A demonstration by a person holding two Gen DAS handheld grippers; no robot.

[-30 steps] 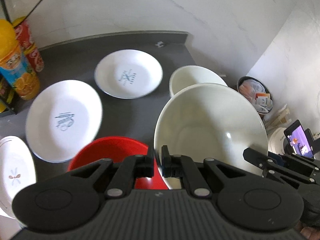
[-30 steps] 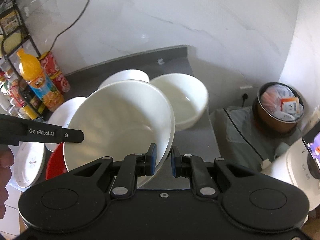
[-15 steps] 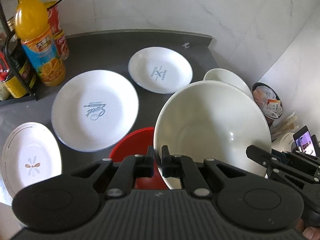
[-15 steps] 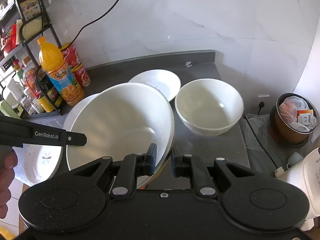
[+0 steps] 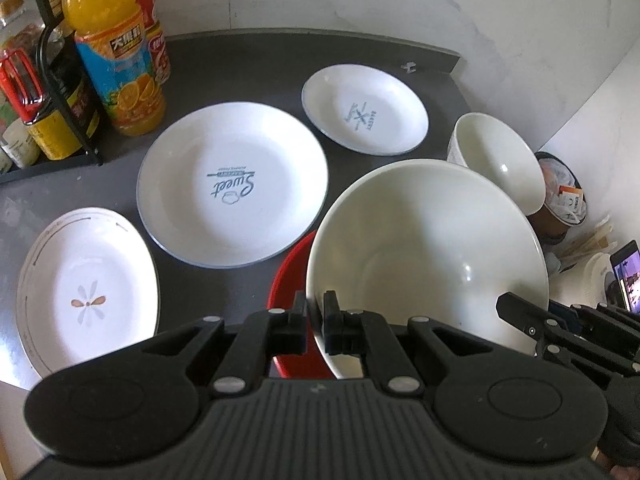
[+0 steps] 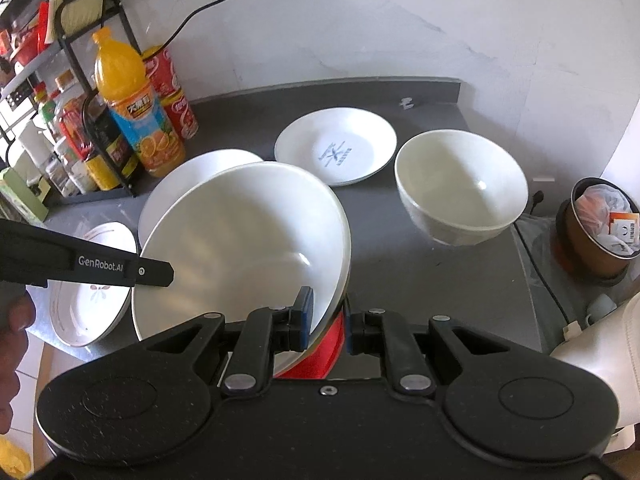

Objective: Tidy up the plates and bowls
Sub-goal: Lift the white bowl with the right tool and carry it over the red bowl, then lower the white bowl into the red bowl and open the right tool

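A large white bowl (image 5: 424, 248) hangs tilted above a red bowl (image 5: 286, 284), most of which it hides. My left gripper (image 5: 316, 320) is shut on its near-left rim. My right gripper (image 6: 326, 320) is shut on the rim of the same large white bowl (image 6: 240, 240), with a sliver of the red bowl (image 6: 332, 340) showing between its fingers. On the dark counter (image 5: 248, 64) lie a large "Sweet" plate (image 5: 232, 188), a small plate (image 5: 364, 110) and an oval flower plate (image 5: 86, 292). A smaller white bowl (image 6: 460, 184) stands at the right.
An orange juice bottle (image 5: 116, 52), red cans (image 6: 172, 92) and a wire rack of jars (image 5: 48, 92) crowd the back left. Past the counter's right edge are a waste bin (image 6: 604, 228) and a phone (image 5: 624, 276). A hand (image 6: 12, 320) holds the left gripper.
Both grippers, still holding the large bowl, have drawn back and swung left. The bottle, rack and oval plate have come fully into view. The plates and small bowl have not moved.
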